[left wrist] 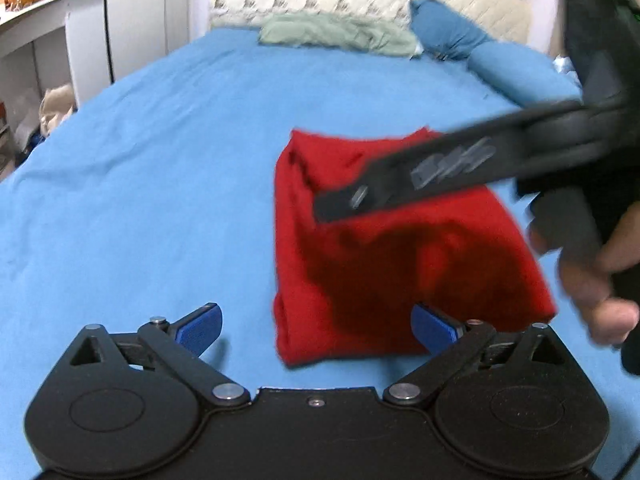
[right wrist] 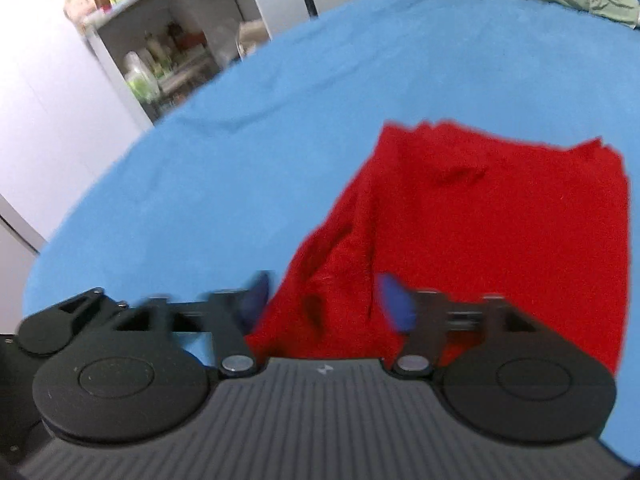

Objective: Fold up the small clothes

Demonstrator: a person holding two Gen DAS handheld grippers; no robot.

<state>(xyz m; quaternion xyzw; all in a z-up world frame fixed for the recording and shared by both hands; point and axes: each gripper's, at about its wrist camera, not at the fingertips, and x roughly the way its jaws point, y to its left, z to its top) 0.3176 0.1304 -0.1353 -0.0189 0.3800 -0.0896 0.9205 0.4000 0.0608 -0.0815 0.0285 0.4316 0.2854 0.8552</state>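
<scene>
Left wrist view: our left gripper (left wrist: 316,326) and right gripper (right wrist: 322,300) both agape, empty, above folded red garment (left wrist: 400,264).

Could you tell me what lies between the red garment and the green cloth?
Only bare blue sheet lies between the red garment and green cloth, clearest in the left wrist view.

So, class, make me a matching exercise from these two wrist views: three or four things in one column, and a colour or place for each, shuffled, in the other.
Things:
1. folded garment
2. bed sheet
3. crumpled cloth
4. left gripper

Descriptions:
A. pale green, at the bed's far end
B. red
C. blue, under everything
D. open above the sheet

Pairs: 1-B, 2-C, 3-A, 4-D
</scene>
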